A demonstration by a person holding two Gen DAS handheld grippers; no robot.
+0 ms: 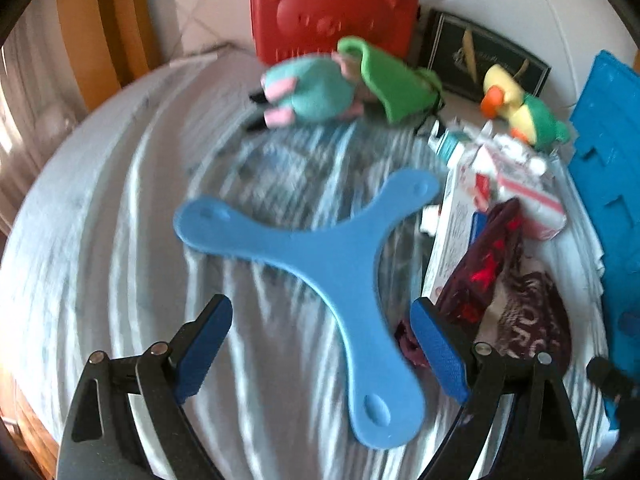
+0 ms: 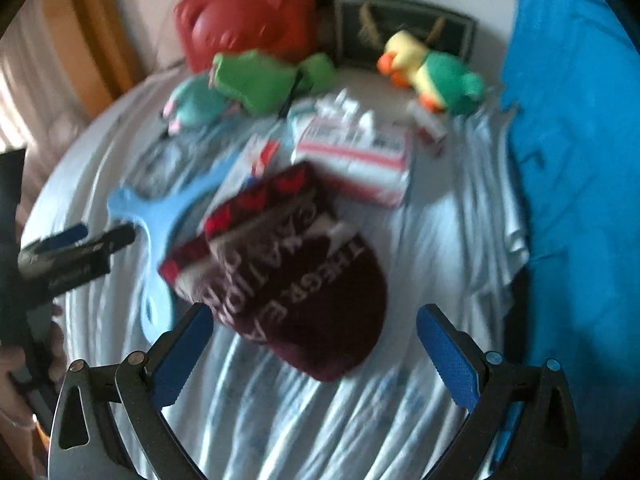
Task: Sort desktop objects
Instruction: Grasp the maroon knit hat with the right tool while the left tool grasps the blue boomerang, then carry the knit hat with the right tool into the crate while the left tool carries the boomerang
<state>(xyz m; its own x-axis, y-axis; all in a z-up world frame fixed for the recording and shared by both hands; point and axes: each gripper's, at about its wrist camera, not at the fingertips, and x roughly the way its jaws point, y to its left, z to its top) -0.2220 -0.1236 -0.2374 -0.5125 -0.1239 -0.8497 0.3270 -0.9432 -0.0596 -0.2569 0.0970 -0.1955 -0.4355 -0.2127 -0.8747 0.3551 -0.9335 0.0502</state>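
Striped cloth (image 1: 100, 220) covers desk; blue crate (image 2: 580, 160) walls right edge. Maroon beanie (image 2: 320, 300) lies mid-cloth w/ blue three-arm boomerang (image 1: 320, 264) beside it. Left gripper (image 1: 322, 348) & right gripper (image 2: 314, 350) both spread wide, holding nothing.

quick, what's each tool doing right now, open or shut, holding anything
Left tool: open, holding nothing, one arm of the blue boomerang between its fingers.
Right tool: open, holding nothing, at the maroon cloth.

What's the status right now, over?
Left gripper open over blue three-armed plastic piece. Right gripper open near maroon lettered cloth. Nothing held.
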